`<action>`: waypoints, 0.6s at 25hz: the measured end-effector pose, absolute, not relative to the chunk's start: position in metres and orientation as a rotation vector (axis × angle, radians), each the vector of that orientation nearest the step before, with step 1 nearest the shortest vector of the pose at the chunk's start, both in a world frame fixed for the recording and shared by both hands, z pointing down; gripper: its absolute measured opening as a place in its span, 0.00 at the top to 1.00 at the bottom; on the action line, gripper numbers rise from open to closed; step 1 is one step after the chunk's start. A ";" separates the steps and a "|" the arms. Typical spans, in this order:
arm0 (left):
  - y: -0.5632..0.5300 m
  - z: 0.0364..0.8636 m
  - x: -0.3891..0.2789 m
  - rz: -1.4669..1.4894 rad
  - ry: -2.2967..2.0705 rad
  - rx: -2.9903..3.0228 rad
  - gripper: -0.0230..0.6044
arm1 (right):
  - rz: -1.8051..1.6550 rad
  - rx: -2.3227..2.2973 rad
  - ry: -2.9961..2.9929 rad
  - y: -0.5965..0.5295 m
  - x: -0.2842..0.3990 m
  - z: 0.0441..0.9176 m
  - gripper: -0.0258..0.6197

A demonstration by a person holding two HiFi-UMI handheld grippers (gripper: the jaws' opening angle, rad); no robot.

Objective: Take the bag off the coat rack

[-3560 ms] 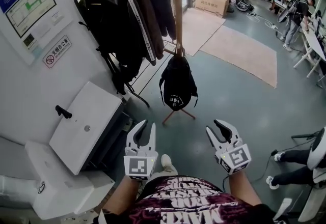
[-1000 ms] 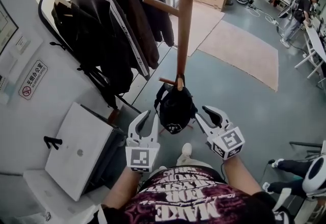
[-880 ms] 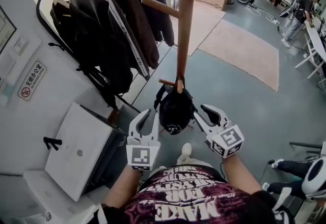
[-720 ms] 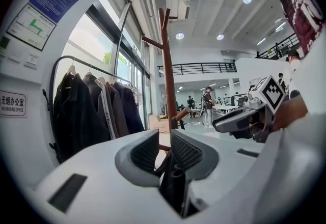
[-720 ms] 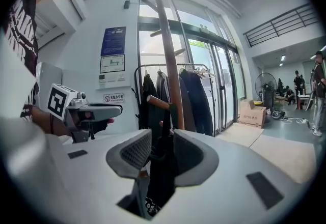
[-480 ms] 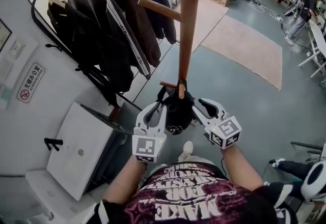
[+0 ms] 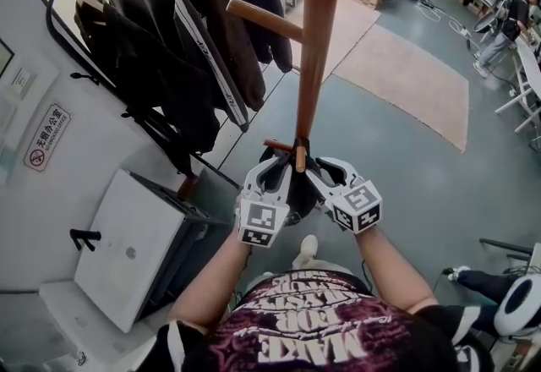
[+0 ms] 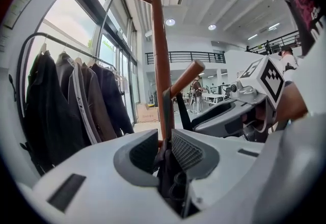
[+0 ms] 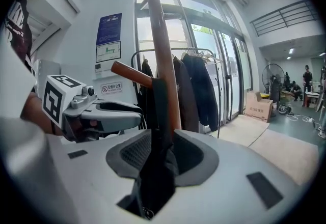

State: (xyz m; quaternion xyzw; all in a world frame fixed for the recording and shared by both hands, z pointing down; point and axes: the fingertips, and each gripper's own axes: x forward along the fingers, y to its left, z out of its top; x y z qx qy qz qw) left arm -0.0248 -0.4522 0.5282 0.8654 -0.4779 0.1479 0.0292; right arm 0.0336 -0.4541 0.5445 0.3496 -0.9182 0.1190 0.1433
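Grey floor (image 7: 380, 150) lies beneath the wooden coat rack (image 7: 311, 66). Fingers of the left gripper (image 7: 275, 173) and right gripper (image 7: 321, 172) are each pinched on the strap (image 8: 166, 111) of the black backpack (image 7: 293, 193).

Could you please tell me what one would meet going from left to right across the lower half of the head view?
white cabinet → left gripper → bag → right gripper → person's leg
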 end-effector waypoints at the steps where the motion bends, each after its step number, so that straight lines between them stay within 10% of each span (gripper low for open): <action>1: -0.455 0.535 -0.021 0.473 -1.459 2.670 0.85 | 0.347 1.008 -2.641 -0.457 0.033 0.548 0.74; 15: -0.475 0.558 -0.009 0.526 -1.496 2.653 0.90 | 0.338 1.106 -2.587 -0.468 0.026 0.565 0.91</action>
